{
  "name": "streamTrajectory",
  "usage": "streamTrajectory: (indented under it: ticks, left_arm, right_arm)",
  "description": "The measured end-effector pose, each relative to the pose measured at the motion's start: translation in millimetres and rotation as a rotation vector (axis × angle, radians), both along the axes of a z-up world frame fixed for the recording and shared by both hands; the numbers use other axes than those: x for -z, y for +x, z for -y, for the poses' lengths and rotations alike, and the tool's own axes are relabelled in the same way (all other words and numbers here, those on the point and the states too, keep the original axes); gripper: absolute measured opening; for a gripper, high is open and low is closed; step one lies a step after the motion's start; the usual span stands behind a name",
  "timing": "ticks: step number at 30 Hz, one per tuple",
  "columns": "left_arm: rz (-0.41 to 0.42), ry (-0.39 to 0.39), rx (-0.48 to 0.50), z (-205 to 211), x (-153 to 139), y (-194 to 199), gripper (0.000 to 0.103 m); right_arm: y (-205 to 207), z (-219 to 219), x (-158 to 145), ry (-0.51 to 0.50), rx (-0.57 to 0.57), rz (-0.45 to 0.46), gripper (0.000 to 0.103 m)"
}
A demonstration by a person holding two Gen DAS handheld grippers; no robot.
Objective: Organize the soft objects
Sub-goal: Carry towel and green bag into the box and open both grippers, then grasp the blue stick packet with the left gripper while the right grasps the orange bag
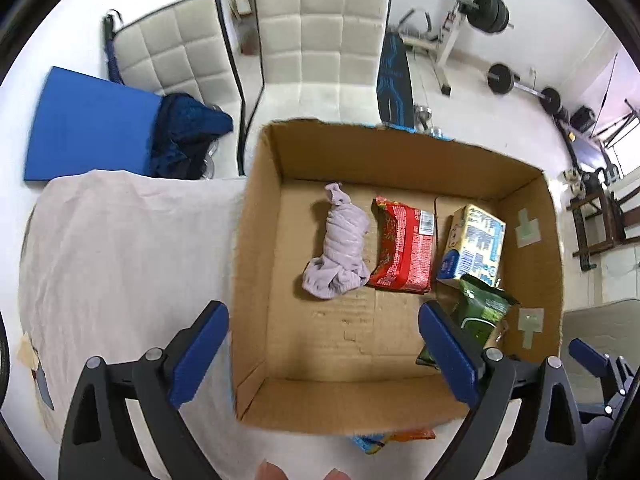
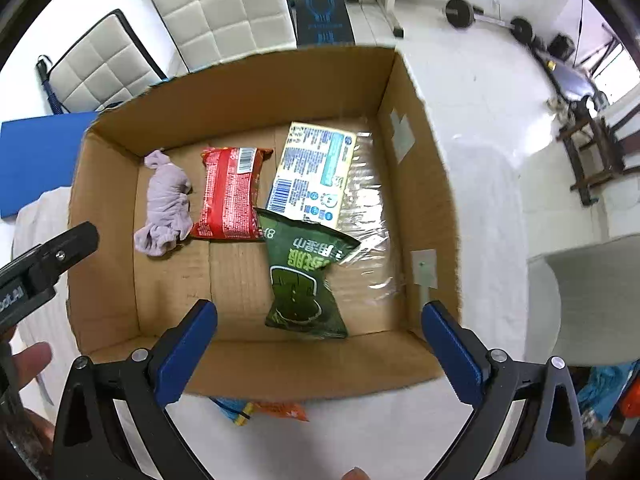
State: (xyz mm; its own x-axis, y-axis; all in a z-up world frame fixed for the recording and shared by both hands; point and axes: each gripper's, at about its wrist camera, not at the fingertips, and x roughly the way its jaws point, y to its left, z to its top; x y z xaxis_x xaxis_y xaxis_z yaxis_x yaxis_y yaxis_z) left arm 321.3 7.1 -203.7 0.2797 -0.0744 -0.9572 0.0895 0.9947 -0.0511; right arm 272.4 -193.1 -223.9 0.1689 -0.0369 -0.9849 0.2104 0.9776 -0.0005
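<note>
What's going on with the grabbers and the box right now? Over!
Left gripper open, empty. Right gripper open, empty, above cardboard box. Inside: purple cloth, red packet, yellow pack, green bag. Nothing blocking.

Both grippers are spread wide with nothing between their blue-padded fingers. The left gripper (image 1: 324,354) points forward and downward, its jaws far apart; fingertips of the holding hand (image 1: 272,470) peek in at the bottom edge. The right gripper (image 2: 320,354) is likewise agape and angled down, and the left gripper's black body shows at its left side.
</note>
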Motion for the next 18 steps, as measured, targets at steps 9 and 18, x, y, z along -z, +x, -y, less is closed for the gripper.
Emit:
streamTrajectory:
  ticks: [9, 18]
  left_arm:
    - [0.120, 0.017, -0.012, -9, -46, -52, 0.097]
    - [0.161, 0.004, -0.041, -15, -74, -84, 0.097]
  right_arm:
    - [-38, -12, -44, -0.041, -0.037, 0.123, 0.103]
    - [-73, -14, -88, -0.048, -0.042, 0.198, 0.103]
